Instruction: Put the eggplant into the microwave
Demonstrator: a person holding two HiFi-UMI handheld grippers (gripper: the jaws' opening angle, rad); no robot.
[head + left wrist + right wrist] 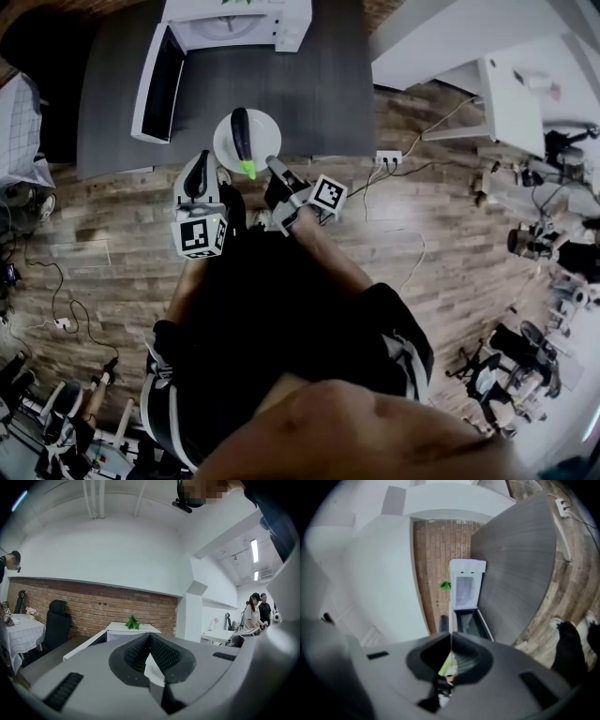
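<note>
A dark purple eggplant [241,134] with a green stem lies on a white plate [267,133] over the front edge of the grey table [309,103]. The white microwave [239,23] stands at the table's back, its door [157,84] swung open to the left. My right gripper [274,163] is rolled on its side and shut on the plate's near right rim. In the right gripper view its jaws [451,637] meet, and the green stem [445,665] shows in the gap. My left gripper [200,156] sits by the plate's left edge, shut [150,635]; a white sliver shows behind its tips.
A power strip [388,157] and cables lie on the wood floor right of the table. A black office chair [56,620] and a cloth-covered table [18,630] stand at the left by the brick wall. People [255,613] stand far right. A green ornament [132,622] tops the microwave.
</note>
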